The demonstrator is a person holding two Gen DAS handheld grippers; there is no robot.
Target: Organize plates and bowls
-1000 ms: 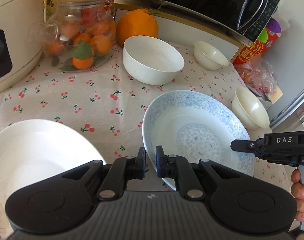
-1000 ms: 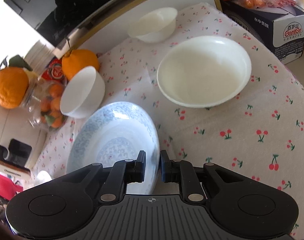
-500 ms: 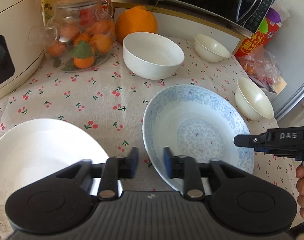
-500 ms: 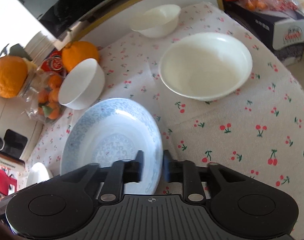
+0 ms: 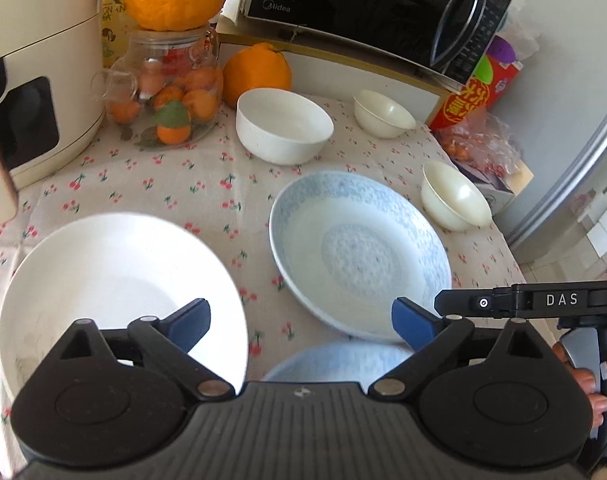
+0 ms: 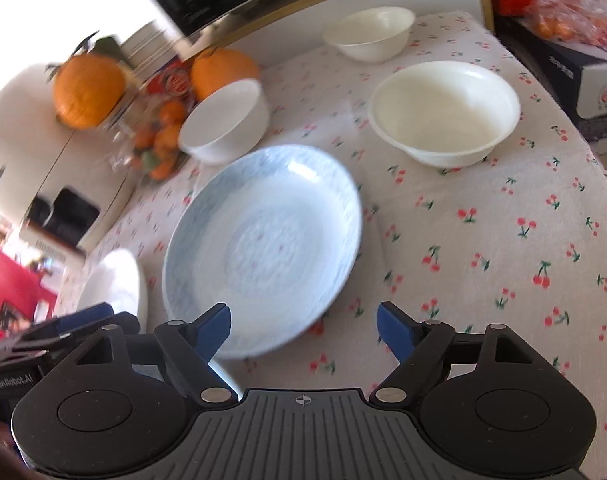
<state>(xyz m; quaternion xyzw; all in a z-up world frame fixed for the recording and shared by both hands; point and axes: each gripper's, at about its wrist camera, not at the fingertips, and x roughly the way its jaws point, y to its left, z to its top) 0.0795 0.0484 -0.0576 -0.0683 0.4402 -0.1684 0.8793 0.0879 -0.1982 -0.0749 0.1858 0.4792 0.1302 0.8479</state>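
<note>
A blue-patterned plate (image 5: pixel 359 256) (image 6: pixel 263 240) lies in the middle of the cherry-print tablecloth. My left gripper (image 5: pixel 301 322) hangs over its near rim. Its jaws are opening wide and nothing is pressed between them. My right gripper (image 6: pixel 303 322) hovers at the plate's other side, jaws likewise opening and holding nothing. A large white plate (image 5: pixel 115 280) (image 6: pixel 115 284) lies to the left. A white bowl (image 5: pixel 283 128) (image 6: pixel 223 120), a cream bowl (image 5: pixel 453 196) (image 6: pixel 443 108) and a small cream bowl (image 5: pixel 383 114) (image 6: pixel 369 32) stand further back. A second pale blue dish (image 5: pixel 335 360) peeks out under the left gripper.
A glass jar of oranges (image 5: pixel 167 92), a large orange (image 5: pixel 257 74), a microwave (image 5: pixel 375 12) and a white appliance (image 5: pixel 35 80) line the back. A red box and bagged snacks (image 5: pixel 475 136) crowd the right edge. A hand (image 5: pixel 583 380) grips the right tool.
Both grippers, shut at the blue plate's rim a second ago, have opened wide and drawn back from it. The plate now lies on the cloth.
</note>
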